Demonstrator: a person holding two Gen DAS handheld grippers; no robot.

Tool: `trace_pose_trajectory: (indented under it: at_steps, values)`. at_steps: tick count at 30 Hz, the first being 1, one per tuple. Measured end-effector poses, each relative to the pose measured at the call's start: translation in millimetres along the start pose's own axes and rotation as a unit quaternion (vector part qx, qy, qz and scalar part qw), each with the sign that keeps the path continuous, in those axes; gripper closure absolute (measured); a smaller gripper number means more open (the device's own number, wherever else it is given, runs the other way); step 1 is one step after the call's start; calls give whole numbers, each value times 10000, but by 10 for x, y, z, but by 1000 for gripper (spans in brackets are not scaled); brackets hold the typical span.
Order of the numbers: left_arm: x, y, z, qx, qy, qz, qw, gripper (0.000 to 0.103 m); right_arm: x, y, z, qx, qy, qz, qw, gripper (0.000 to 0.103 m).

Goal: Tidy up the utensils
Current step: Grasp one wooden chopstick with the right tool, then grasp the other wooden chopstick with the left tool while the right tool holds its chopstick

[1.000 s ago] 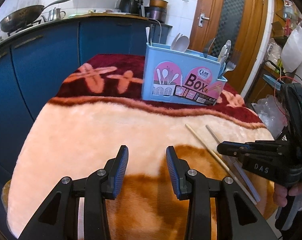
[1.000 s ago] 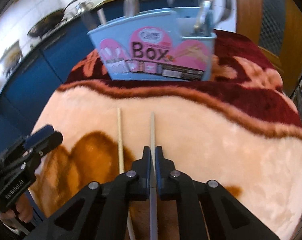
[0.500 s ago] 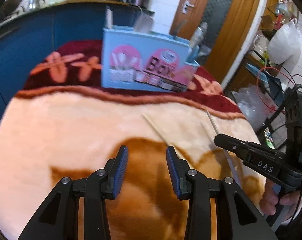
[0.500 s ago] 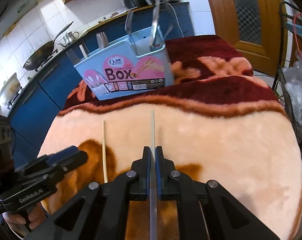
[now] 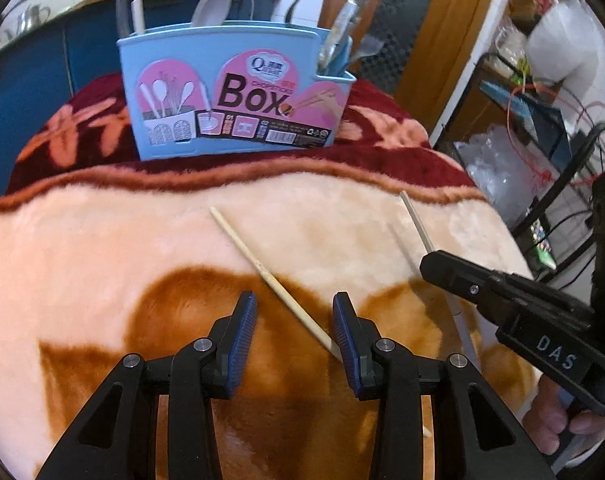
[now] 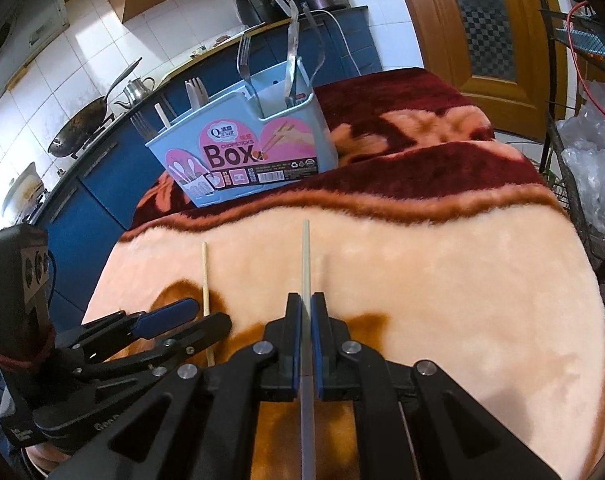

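Observation:
A light-blue utensil box [image 5: 230,92] [image 6: 238,156] labelled "Box" stands at the far side of the blanket-covered table, with forks, spoons and tongs in it. A wooden chopstick [image 5: 262,268] [image 6: 205,276] lies on the blanket. Its near end runs between the spread fingers of my left gripper [image 5: 293,304] [image 6: 210,314], which is open just above it. To the right, my right gripper [image 6: 306,308] [image 5: 424,266] is shut on a grey chopstick [image 6: 305,248] [image 5: 416,224] that sticks out forward toward the box.
A plush peach, brown and maroon blanket [image 5: 82,240] covers the table. Blue kitchen cabinets [image 6: 98,208] with a wok [image 6: 82,128] stand behind and to the left. A wooden door [image 6: 482,20] and a wire rack with plastic bags [image 6: 590,160] are on the right.
My left gripper has swung right and forward, so the wooden chopstick now lies between its fingers. My right gripper, still shut on the grey chopstick, has drawn back from the box and rolled.

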State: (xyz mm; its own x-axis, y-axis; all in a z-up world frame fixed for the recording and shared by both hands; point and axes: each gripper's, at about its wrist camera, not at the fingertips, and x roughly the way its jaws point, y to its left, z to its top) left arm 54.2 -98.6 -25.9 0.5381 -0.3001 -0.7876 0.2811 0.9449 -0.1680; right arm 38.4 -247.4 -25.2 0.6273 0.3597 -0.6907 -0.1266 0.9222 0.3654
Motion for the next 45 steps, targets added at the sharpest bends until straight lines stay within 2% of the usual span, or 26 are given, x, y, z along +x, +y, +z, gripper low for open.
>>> trace_pose_trajectory:
  at_steps: [3,4,5,6,10,15,23,28,30,37,45]
  values:
    - [3,-4,-3,165,0,36,9999,66,-30,38,-5,-33,-32,20,10000,96]
    - [-5,9,-6,203,-3,60,9998,70,-38,54,-6,-49,-40,30,10000,96]
    - [-11,35,-7,218,-5,74,9997,81,-41,67,-7,-58,-36,36,10000,96]
    - [-18,63,-6,196,7,34,9998,84,-38,76,-7,-62,-27,32,10000,96]
    - [-51,176,-21,66,40,-164,9998,90,-21,127,-14,-76,22,20,10000,96]
    - [-143,309,-67,62,-17,-41,10000,99,59,206,-48,-121,127,19,9998,96]
    - [-219,573,-128,-66,46,-44,10000,99,250,259,-55,-86,369,-134,9992,95]
    - [-187,577,-35,-35,278,-139,9995,96,276,281,34,-173,588,-163,9980,95]
    - [-157,564,24,6,303,-167,9994,90,289,300,66,-269,654,-241,9972,95]
    - [34,552,236,172,657,-158,9976,90,392,360,170,-556,930,-373,9934,93]
    - [100,529,336,398,719,-59,9966,90,497,402,215,-717,1056,-456,9908,92]
